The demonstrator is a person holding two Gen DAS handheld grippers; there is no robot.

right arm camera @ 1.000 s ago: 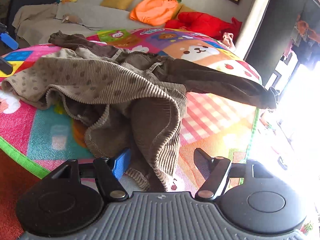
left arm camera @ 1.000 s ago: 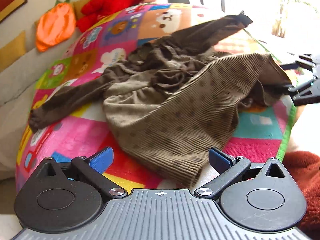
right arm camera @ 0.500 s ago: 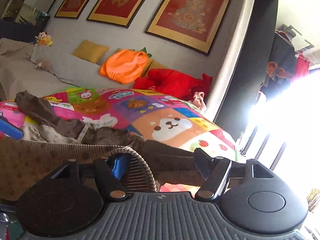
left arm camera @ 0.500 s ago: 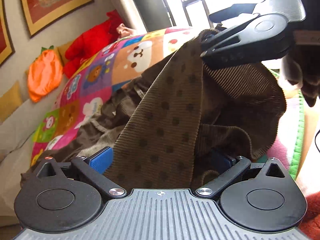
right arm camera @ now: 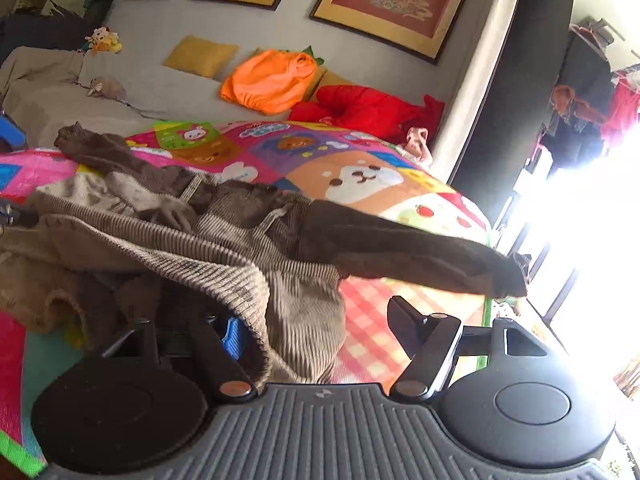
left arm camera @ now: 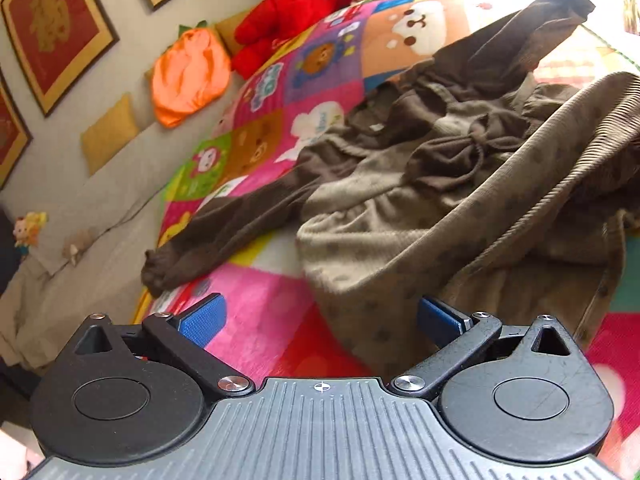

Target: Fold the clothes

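Brown dotted corduroy dress crumpled on patchwork cartoon play mat, sleeves spread towards opposite edges, hem lying between open left tongs, fabric draped over open right tongs

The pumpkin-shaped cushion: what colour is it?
Orange cushion with a green stalk; clearest in the right wrist view.

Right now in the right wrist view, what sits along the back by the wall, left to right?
Small stuffed toy → yellow cushion → orange pumpkin cushion → red plush → pink cloth.
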